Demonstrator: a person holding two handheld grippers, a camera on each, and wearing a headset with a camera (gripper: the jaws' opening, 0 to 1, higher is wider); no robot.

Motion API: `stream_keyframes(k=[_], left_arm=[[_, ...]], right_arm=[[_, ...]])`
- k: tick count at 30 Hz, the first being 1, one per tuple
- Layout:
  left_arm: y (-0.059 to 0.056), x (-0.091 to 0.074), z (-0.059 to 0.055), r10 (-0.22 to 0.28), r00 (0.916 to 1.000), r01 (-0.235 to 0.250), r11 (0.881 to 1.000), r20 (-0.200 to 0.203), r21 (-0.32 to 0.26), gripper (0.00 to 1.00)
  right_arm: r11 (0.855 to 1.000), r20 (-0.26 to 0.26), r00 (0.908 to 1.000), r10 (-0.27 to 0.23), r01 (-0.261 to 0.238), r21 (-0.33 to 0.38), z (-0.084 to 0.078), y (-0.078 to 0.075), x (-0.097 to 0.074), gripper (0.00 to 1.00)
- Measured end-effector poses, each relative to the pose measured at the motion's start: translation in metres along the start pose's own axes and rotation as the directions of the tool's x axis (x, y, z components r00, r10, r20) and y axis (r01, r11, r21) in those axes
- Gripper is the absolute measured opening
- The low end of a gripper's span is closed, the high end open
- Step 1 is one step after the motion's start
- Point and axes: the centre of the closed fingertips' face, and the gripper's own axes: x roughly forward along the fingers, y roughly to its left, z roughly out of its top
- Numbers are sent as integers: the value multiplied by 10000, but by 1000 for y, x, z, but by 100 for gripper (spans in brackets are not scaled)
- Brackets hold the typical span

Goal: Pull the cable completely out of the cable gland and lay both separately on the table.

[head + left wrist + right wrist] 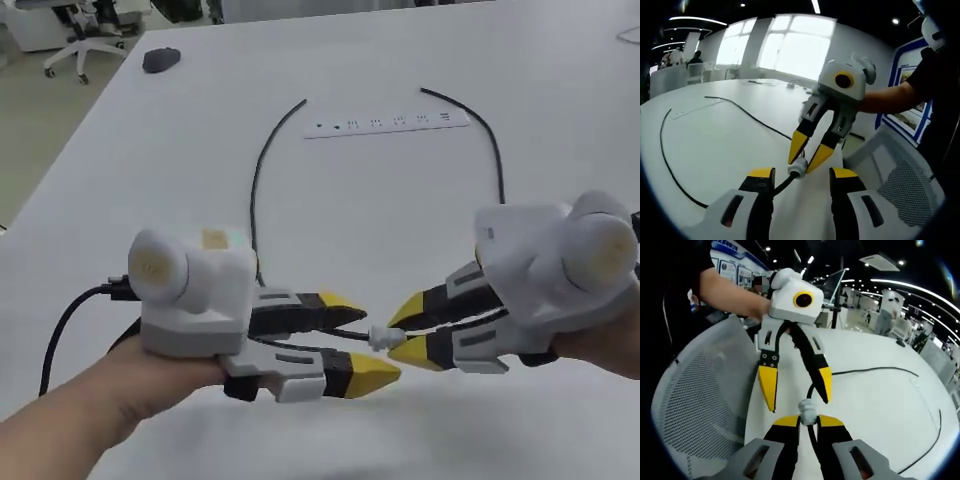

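Count: 2 claws, 1 cable gland, 1 power strip (385,124), 1 mouse (161,60), and 2 black cable runs curving over the tabletop (380,230) either side of the strip. Both claws are held up over the near edge, tips facing each other and almost meeting. Left hand (150,385) holds the left claw (802,173) level, pointing right. Its jaws are wide apart and clamp nothing. The cable (781,185) passes between them, close to one jaw. Right hand (600,350) holds the right claw (807,421) pointing left, jaws drawn in to a narrow gap. It looks to be pinching the white cable gland (380,338) at the very tips. The gland is off the tabletop, in the air between the two claws, with the cable still threaded in it and leading off toward the left claw.
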Motion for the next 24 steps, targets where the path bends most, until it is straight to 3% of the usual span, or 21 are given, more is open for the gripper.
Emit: stream_keyframes(k=[3, 4, 7, 10, 11, 13, 19, 24], left_arm=[[-5, 3, 2, -124, 9999, 124, 9999, 79, -47, 41], [-10, 4, 2, -310, 9995, 313, 9988, 90, -378, 40], [-17, 7, 4, -518, 9987, 518, 9983, 29, -272, 33], [-26, 9, 10, -840, 9959, 857, 9950, 349, -507, 25], [-27, 9, 10, -822, 9962, 833, 9956, 278, -423, 24], [-31, 9, 12, -905, 9954, 913, 9955, 312, -263, 23], [-36, 10, 21, -1024, 9921, 1071, 9922, 726, -642, 22], [-40, 9, 22, -1121, 9910, 1164, 9915, 727, -587, 19]], right_arm=[[9999, 10, 10000, -34, 35, -103, 1, 6, -8, 8], [9999, 28, 10000, -60, 61, -157, 2, 8, -11, 8], [9995, 103, 9999, -119, 122, -290, 4, 12, -17, 8], [9991, 51, 9999, -139, 141, -402, 3, 17, -21, 8], [9987, 69, 9997, -225, 228, -454, 3, 16, -22, 8], [9990, 86, 9997, -227, 230, -379, 3, 17, -26, 8], [9988, 178, 9993, -317, 324, -379, 3, 20, -33, 8], [9988, 251, 9993, -263, 273, -410, 5, 24, -36, 8]])
